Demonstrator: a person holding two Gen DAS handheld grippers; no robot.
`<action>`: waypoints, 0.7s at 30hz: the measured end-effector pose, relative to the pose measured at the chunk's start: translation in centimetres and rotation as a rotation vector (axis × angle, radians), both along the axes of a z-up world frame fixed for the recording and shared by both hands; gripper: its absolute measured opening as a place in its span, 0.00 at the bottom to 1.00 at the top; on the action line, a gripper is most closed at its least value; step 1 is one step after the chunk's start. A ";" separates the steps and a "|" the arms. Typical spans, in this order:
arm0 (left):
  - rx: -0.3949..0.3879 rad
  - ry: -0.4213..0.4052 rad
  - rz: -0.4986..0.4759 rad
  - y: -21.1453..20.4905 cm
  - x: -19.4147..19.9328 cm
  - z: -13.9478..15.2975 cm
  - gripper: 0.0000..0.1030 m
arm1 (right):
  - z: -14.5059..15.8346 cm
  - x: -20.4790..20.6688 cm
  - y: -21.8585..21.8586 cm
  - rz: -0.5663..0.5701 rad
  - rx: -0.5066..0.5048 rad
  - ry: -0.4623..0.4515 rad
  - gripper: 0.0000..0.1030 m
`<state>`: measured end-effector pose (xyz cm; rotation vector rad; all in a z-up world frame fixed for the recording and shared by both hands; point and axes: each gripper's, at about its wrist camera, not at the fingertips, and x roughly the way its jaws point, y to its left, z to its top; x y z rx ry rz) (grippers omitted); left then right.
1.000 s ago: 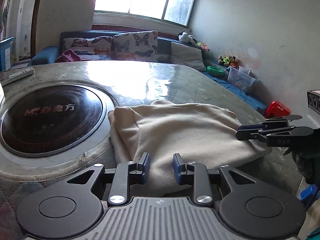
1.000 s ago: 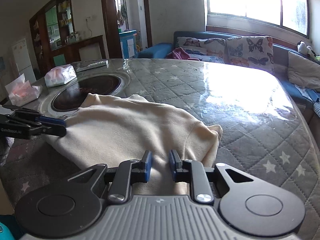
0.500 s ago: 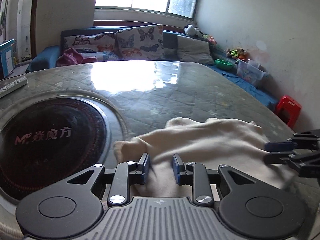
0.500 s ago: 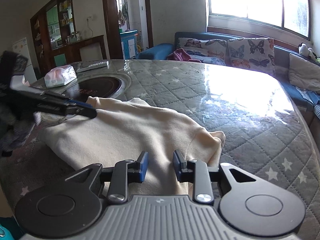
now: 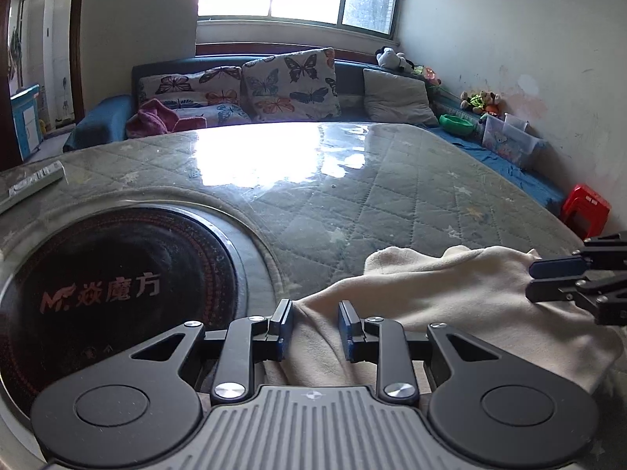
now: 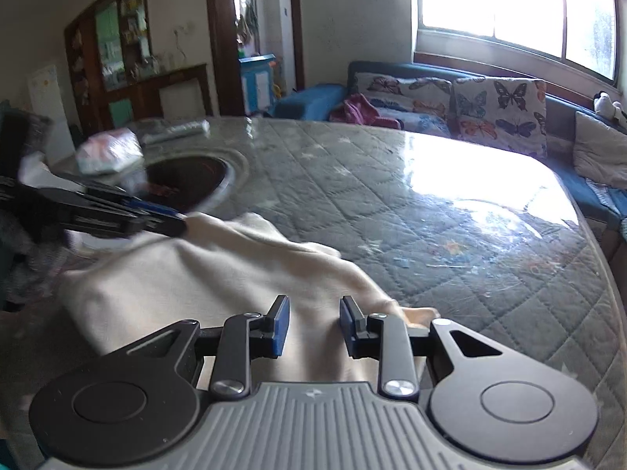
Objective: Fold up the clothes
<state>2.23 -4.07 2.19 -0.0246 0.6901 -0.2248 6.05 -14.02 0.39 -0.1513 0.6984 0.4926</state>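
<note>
Cream garment [image 5: 450, 305], bunched on the quilted table [image 5: 392, 203] near its front edge, beside the round inset cooktop [image 5: 109, 286].

Left gripper [image 5: 313, 329]: fingers apart, cloth lying between them, not clamped. Right gripper [image 6: 314, 327]: likewise parted over the garment's end. Left wrist view alone shows a red stool [image 5: 586, 211] and the right gripper's fingers slightly apart; right wrist view alone shows a tissue pack [image 6: 107, 154] and the left gripper, blurred, at the cloth's far corner.
</note>
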 end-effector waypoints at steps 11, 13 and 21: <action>-0.003 -0.023 -0.094 -2.6 0.8 1.4 0.27 | 0.9 2.4 1.0 0.013 0.009 -0.002 0.27; 0.022 0.004 -0.107 -3.6 1.7 0.9 0.27 | 0.6 3.0 1.6 0.021 -0.007 0.009 0.27; 0.018 0.028 -0.059 -3.1 2.4 0.4 0.35 | 0.6 3.4 1.8 0.002 -0.044 0.010 0.29</action>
